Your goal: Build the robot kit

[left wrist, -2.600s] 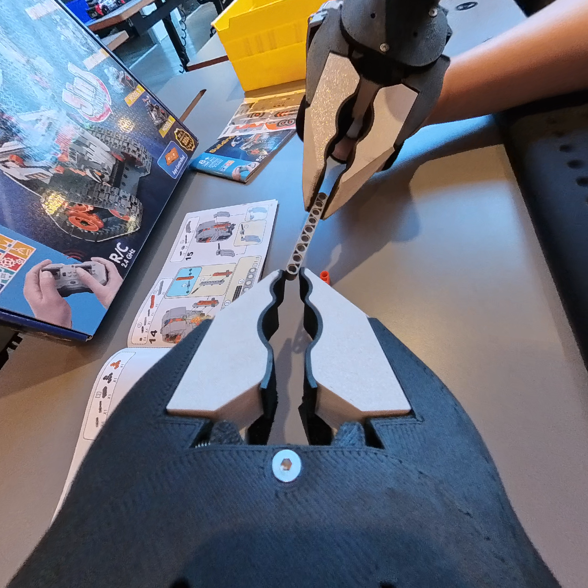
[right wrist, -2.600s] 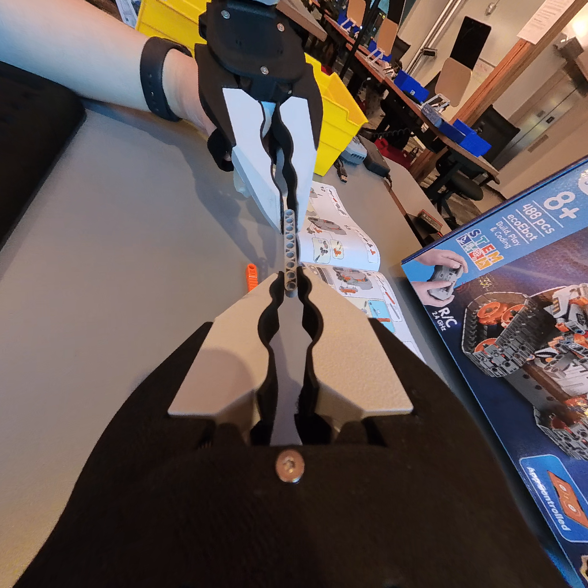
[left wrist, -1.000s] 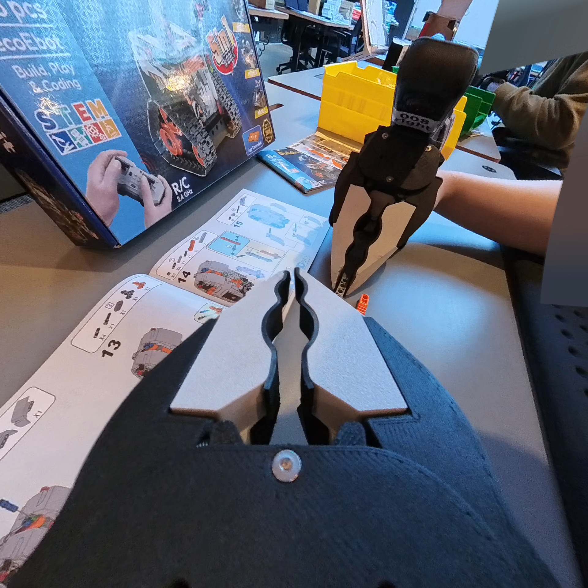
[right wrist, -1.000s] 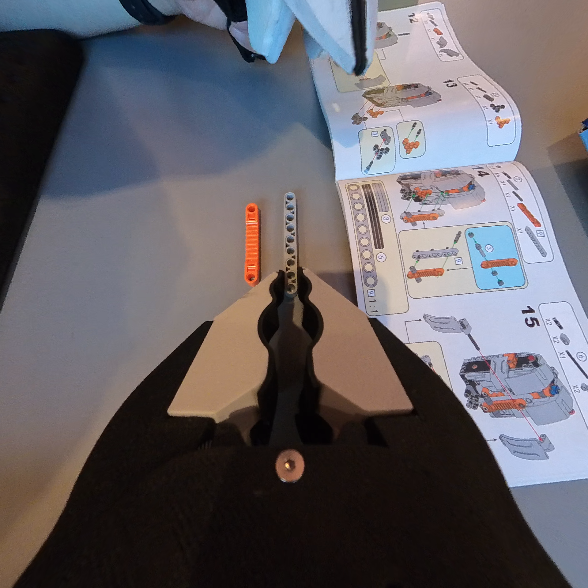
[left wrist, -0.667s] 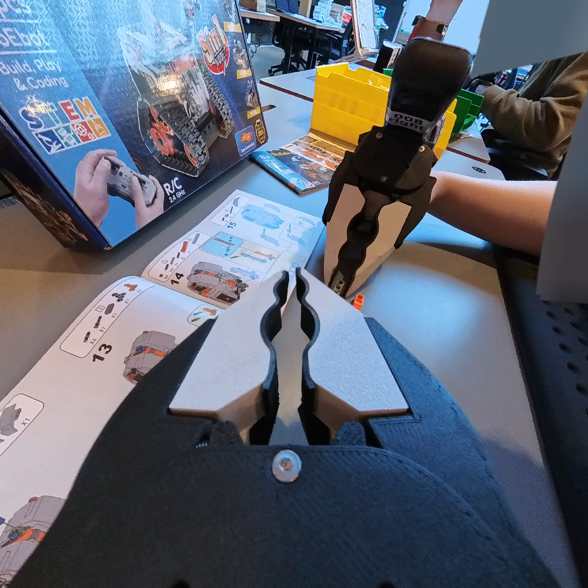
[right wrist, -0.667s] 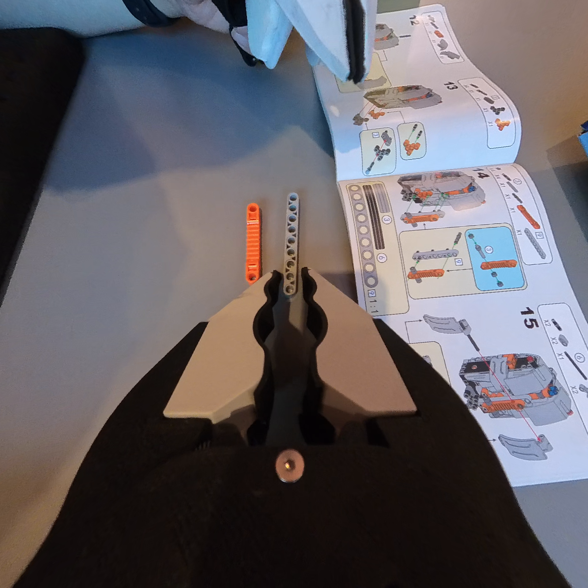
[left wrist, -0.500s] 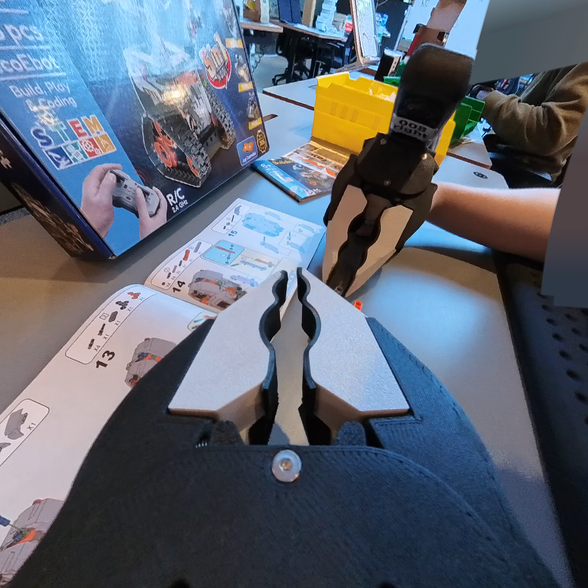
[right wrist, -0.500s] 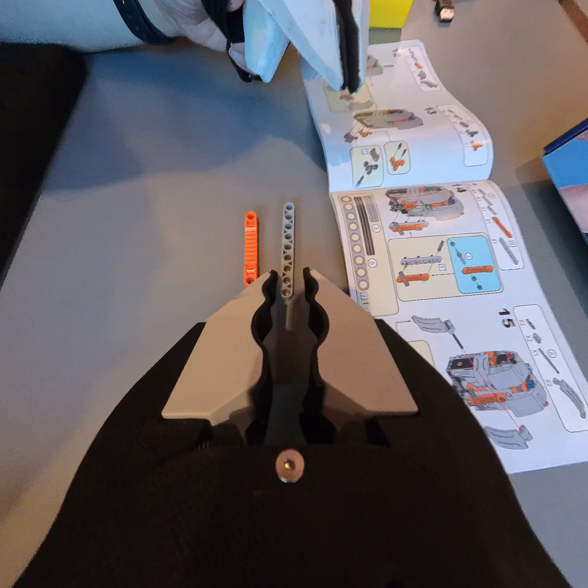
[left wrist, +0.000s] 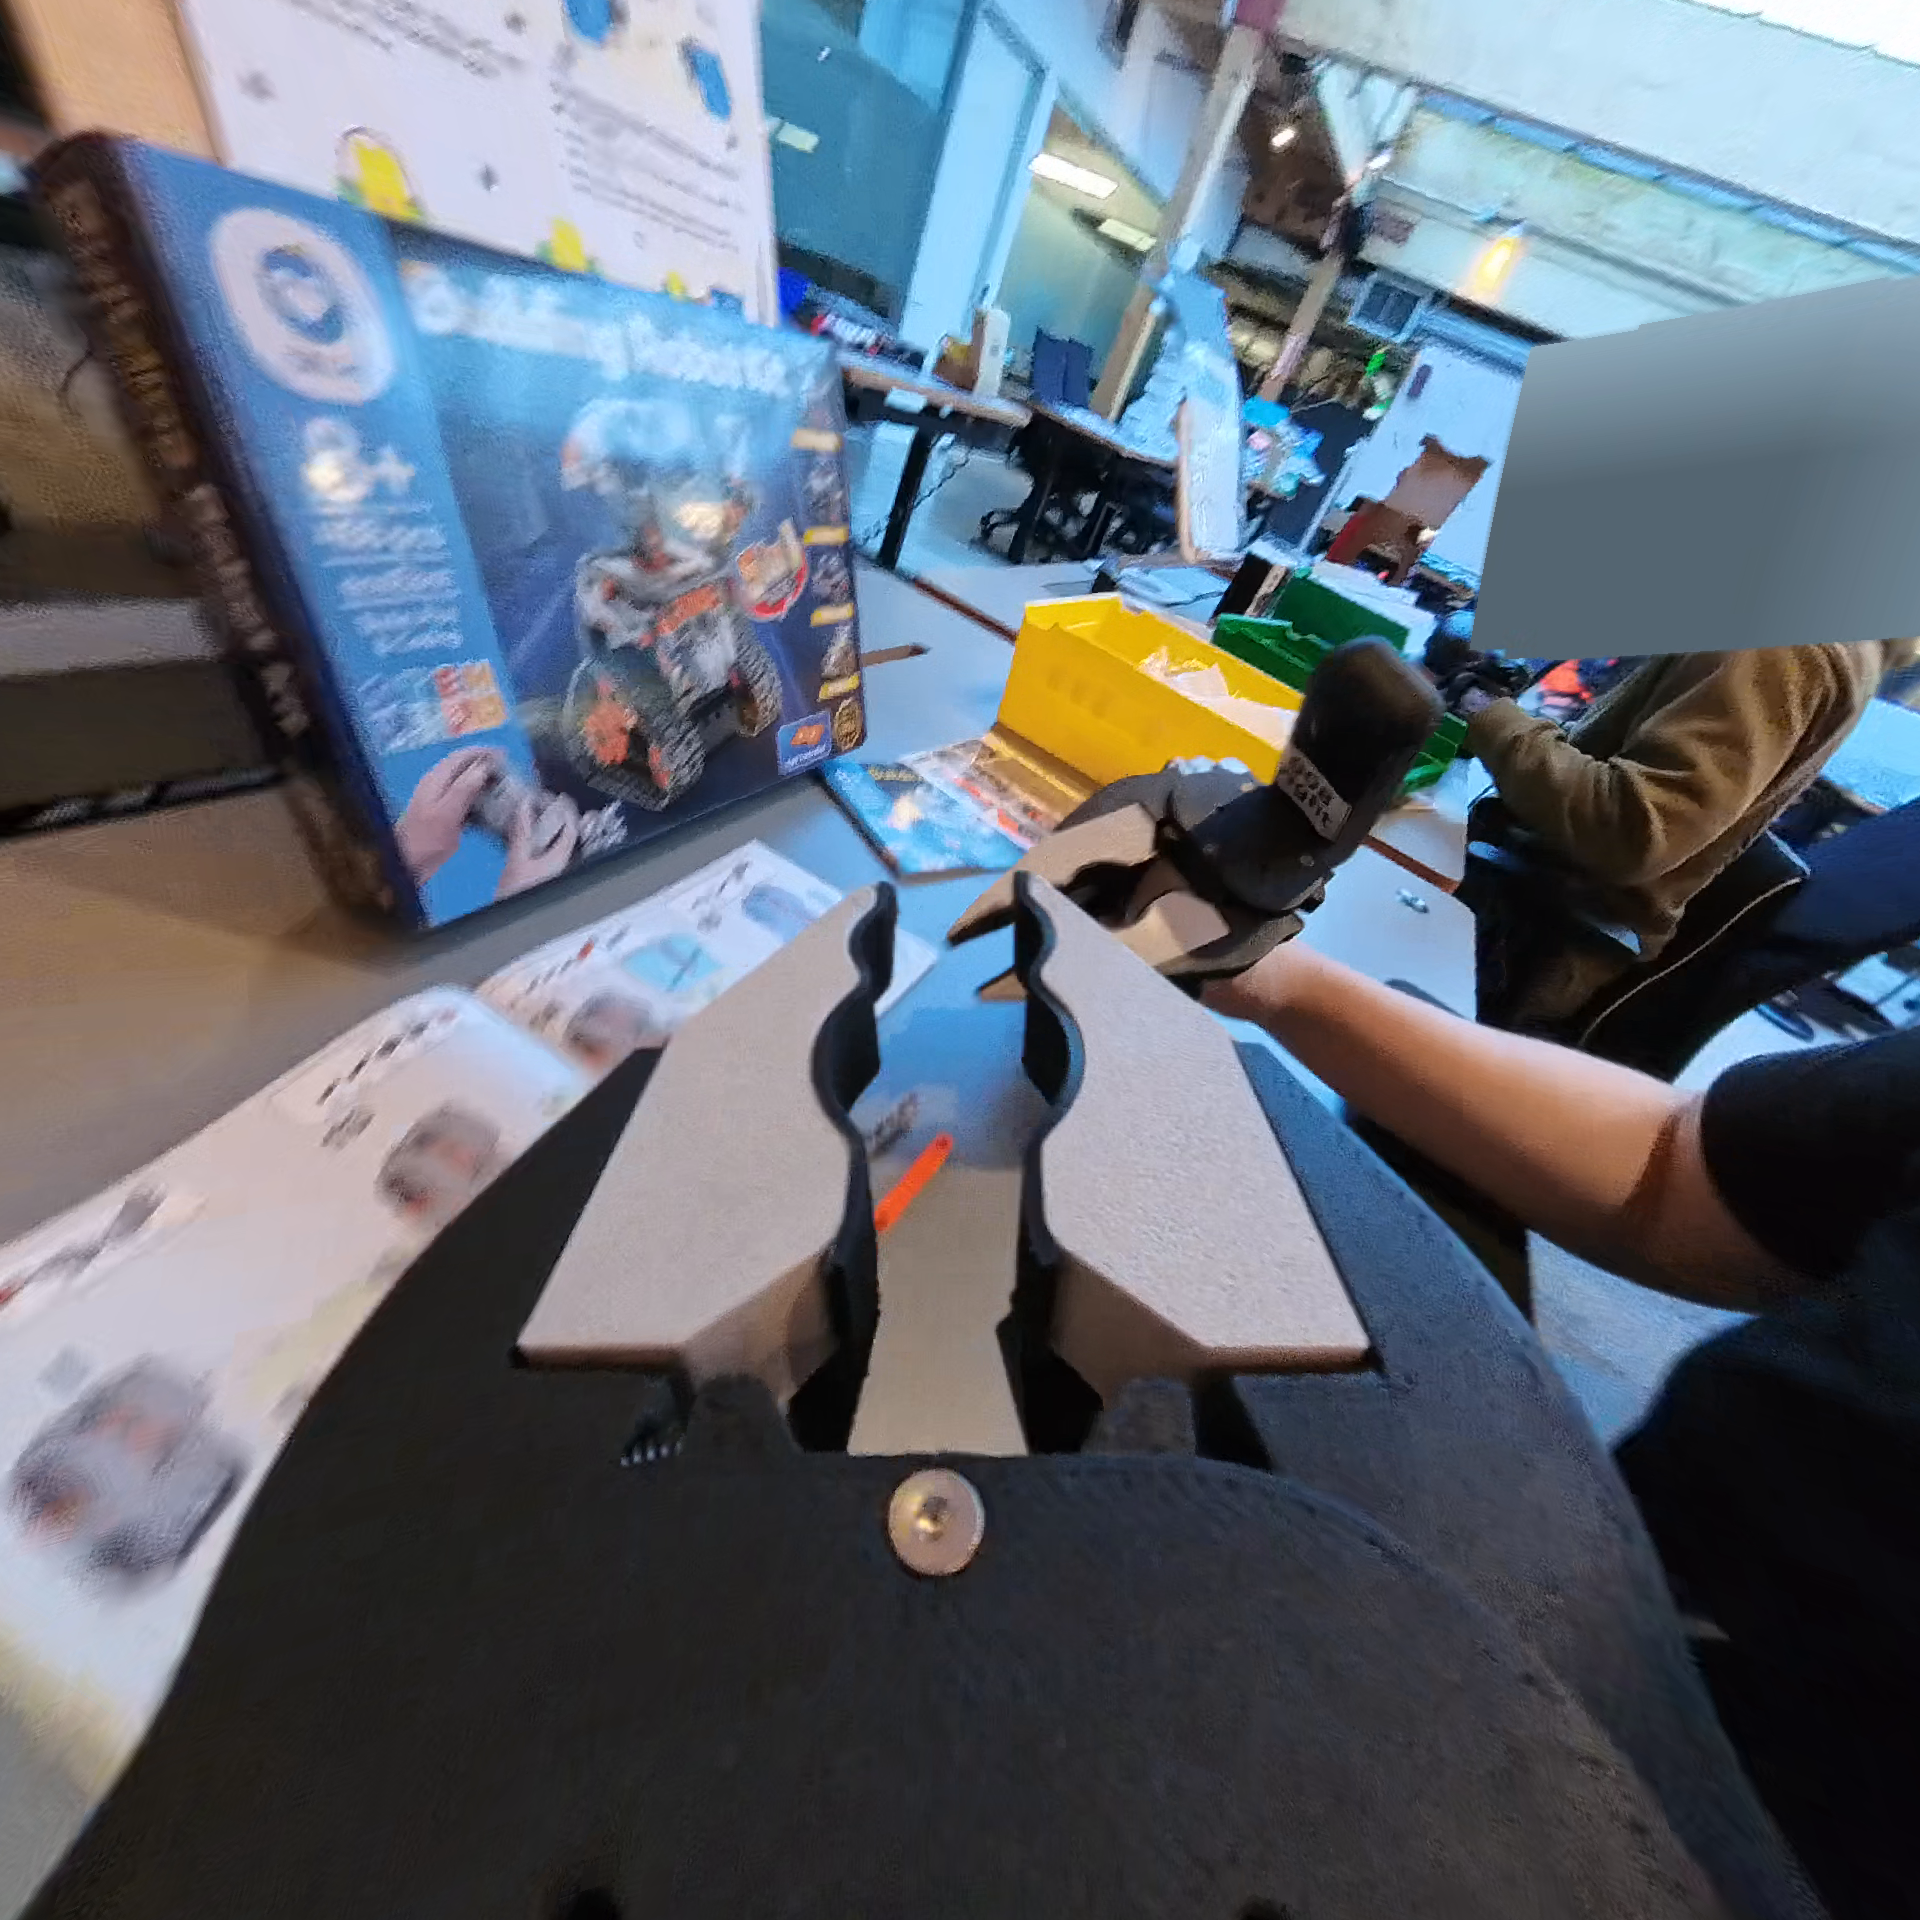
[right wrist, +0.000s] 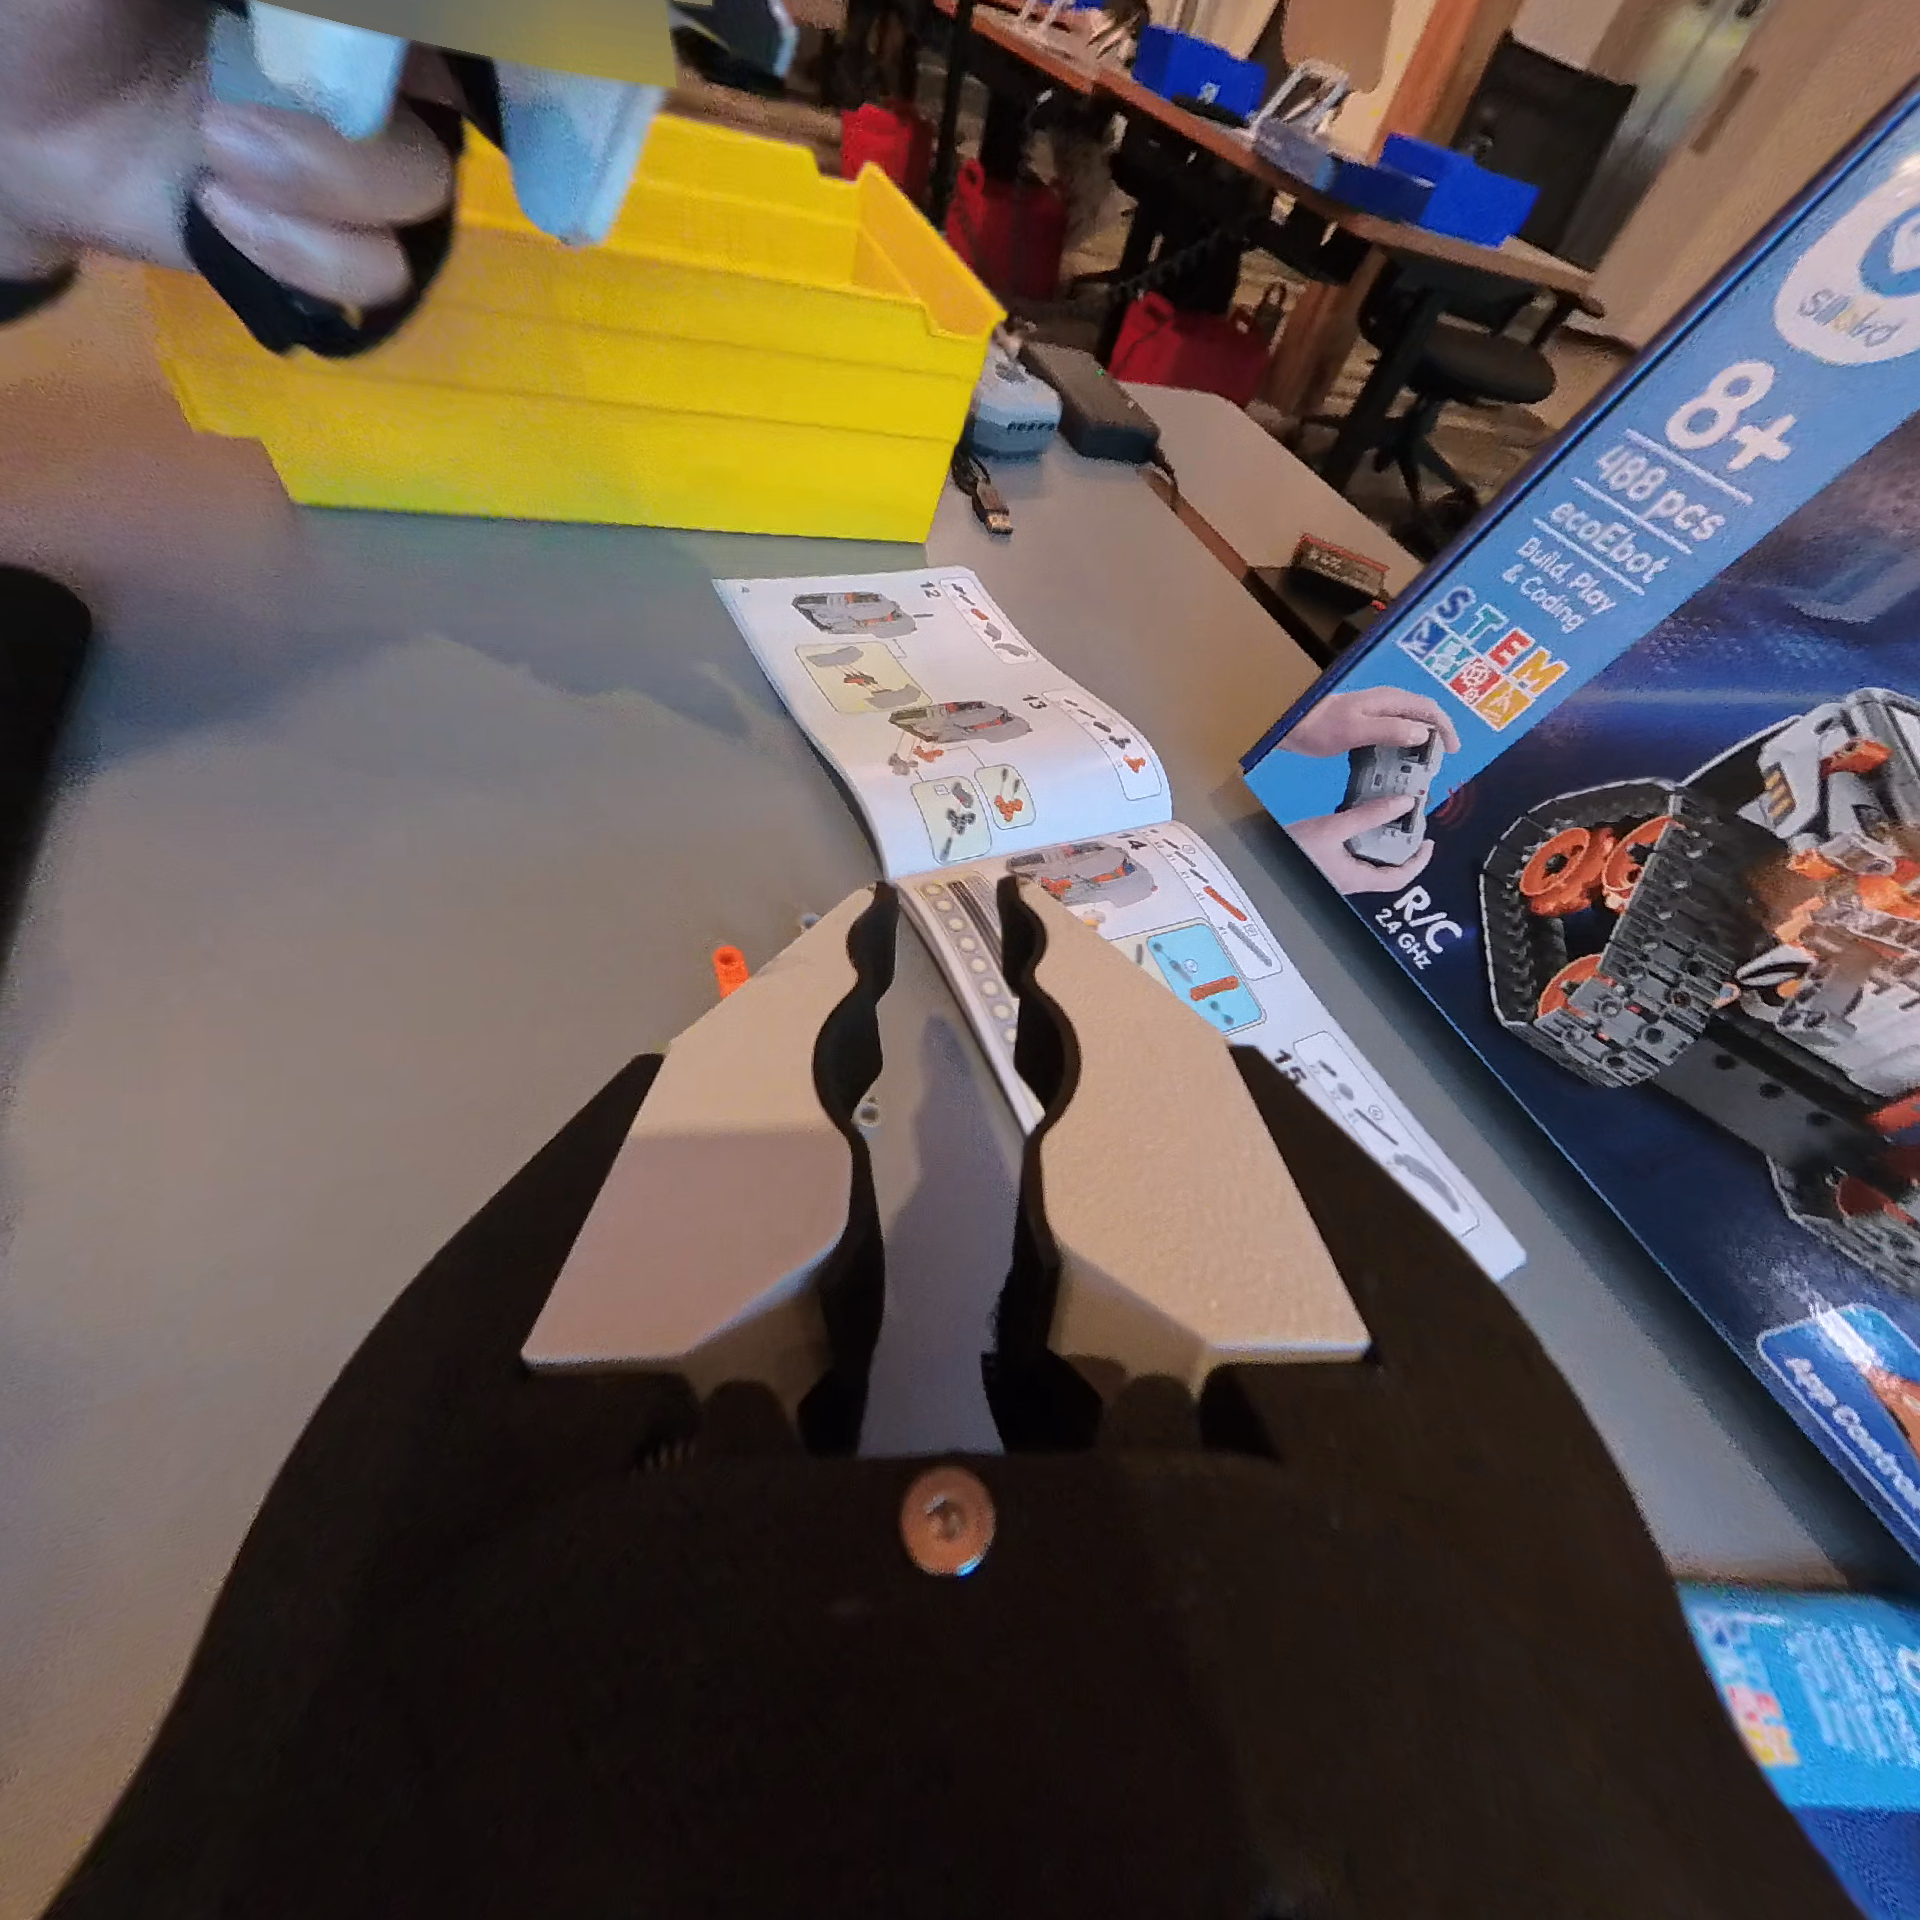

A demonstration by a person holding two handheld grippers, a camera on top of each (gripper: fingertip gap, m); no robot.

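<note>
the grey beam, earlier clamped, had been released beside the orange piece [left wrist: 912, 1182] on the surface [right wrist: 364, 883], and both the left hand-held gripper [left wrist: 954, 906] and right hand-held gripper [right wrist: 948, 902] were lifted away, parted and empty.

Looks like a shared makerspace or robotics lab: rows of worktables [right wrist: 1351, 197] with office chairs [right wrist: 1455, 364], yellow parts bins [right wrist: 582, 395], and a robot kit box [left wrist: 540, 540] on the desk [right wrist: 312, 831].

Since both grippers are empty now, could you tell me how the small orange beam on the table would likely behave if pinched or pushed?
The orange beam looks like thin rigid plastic, so probably stiff and light. Lying flat on the smooth grey table, it would likely slide rather than roll.
</note>
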